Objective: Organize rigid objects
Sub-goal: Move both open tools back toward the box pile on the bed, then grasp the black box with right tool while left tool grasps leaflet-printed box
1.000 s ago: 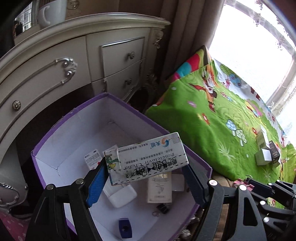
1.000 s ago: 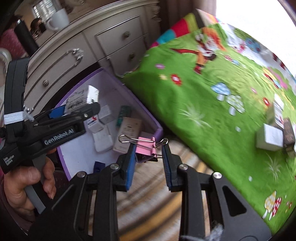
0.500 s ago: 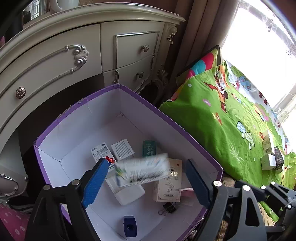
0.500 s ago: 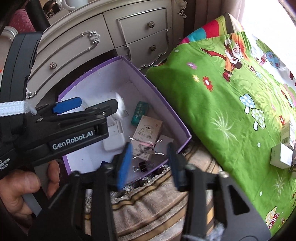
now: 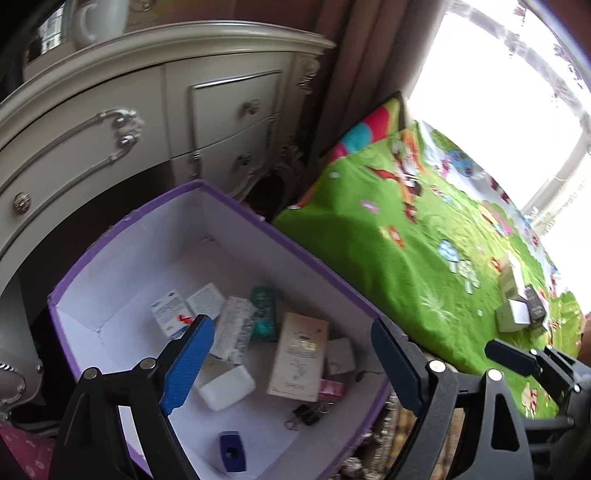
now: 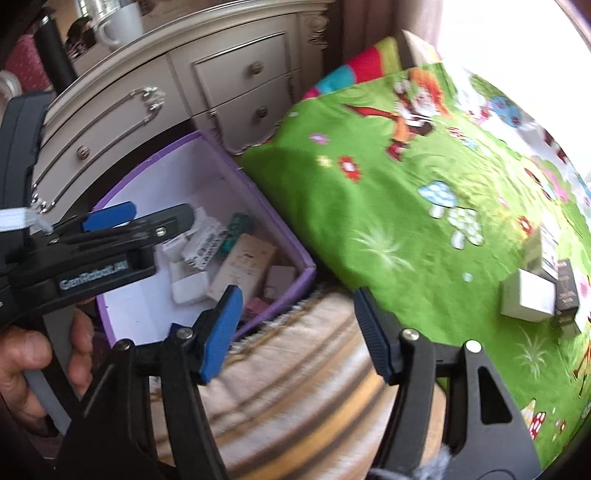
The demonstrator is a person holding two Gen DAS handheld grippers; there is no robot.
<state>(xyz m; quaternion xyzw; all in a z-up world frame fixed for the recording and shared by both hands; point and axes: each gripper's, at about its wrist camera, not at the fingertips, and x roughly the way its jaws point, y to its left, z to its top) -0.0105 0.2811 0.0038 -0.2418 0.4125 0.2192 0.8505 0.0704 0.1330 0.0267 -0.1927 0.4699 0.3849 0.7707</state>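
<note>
A purple box (image 5: 258,229) with a white inside stands on the floor beside the green mat. In it lie a white printed carton (image 5: 236,328), a beige carton (image 5: 300,357), a pink binder clip (image 5: 331,387), a black clip (image 5: 306,415) and a blue sharpener (image 5: 232,451). My left gripper (image 5: 291,328) hangs open over the box with nothing between its pads. My right gripper (image 6: 297,295) is over the box's near corner, its jaws opening and nothing between them. The pink clip (image 6: 256,306) lies in that corner.
A cream dresser (image 5: 110,110) with a white mug (image 5: 99,20) on top stands behind the box. Several small cartons (image 6: 528,300) lie on the green play mat (image 6: 369,184) at the right. A striped fringed cloth (image 6: 295,387) lies under my right gripper.
My left gripper let go of the white carton, which fell into the box. The right gripper opened and the pink clip dropped into the box's near corner.
</note>
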